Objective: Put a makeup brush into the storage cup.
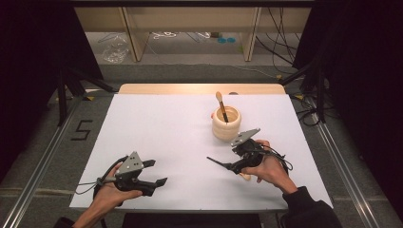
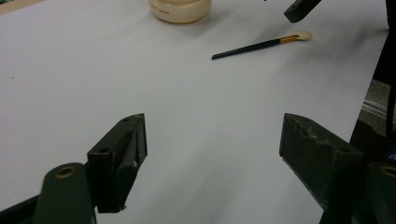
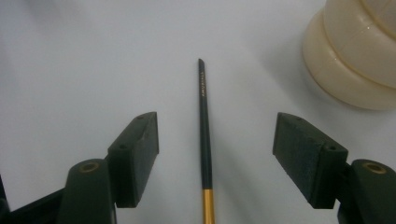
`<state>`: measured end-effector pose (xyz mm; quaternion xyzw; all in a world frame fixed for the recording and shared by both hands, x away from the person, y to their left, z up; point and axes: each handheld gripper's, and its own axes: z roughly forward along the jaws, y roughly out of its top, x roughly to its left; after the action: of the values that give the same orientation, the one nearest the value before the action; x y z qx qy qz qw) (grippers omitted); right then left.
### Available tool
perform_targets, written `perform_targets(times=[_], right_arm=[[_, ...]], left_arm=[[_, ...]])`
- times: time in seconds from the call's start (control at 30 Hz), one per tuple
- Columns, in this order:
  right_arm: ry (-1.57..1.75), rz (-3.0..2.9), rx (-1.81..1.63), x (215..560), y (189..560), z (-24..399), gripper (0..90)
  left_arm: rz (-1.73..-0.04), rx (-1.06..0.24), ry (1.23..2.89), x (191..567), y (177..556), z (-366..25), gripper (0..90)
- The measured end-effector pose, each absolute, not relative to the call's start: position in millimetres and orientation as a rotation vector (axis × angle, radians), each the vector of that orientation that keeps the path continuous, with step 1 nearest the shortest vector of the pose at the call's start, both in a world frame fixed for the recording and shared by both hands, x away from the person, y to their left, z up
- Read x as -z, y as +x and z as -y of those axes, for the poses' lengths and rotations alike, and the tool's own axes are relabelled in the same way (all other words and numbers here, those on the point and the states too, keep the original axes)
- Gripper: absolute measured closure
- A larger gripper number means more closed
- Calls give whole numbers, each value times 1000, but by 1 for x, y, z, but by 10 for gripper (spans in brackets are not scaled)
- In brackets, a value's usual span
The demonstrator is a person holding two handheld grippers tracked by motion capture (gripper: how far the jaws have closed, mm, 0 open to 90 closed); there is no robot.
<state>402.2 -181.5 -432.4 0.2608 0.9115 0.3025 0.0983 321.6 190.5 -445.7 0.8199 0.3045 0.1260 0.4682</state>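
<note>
A cream ribbed holder (image 1: pixel 226 124) (image 3: pixel 355 56) (image 2: pixel 180 9) stands right of the table's middle, with one brush (image 1: pixel 221 105) upright in it. A second brush (image 3: pixel 204 121) (image 2: pixel 257 45), dark-handled with a gold ferrule and pale tip, lies flat on the white table (image 1: pixel 157 123) in front of the holder. My right gripper (image 3: pixel 215 140) (image 1: pixel 233 164) hovers over this brush, open, its jaws on either side of the handle and apart from it. My left gripper (image 1: pixel 158 172) (image 2: pixel 212 140) stands open near the front left, with nothing between its jaws.
The table's front edge runs just below both hands. Metal rails flank the table on the floor, and a "5" mark (image 1: pixel 81 129) lies to the left. A wooden shelf frame (image 1: pixel 190 28) and loose cables (image 1: pixel 280 42) sit beyond the far edge.
</note>
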Motion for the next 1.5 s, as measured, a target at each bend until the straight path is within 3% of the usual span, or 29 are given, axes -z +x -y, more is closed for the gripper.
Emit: perform_targets(times=[0.47,1.5], right_arm=[[782,-2800,-786,436,410,173,397],[737,-2994,-427,450,430,153,669]], left_arm=[[-745,-312,2018,446,320,-191,232],[-747,-313,2018,447,318,-191,232]])
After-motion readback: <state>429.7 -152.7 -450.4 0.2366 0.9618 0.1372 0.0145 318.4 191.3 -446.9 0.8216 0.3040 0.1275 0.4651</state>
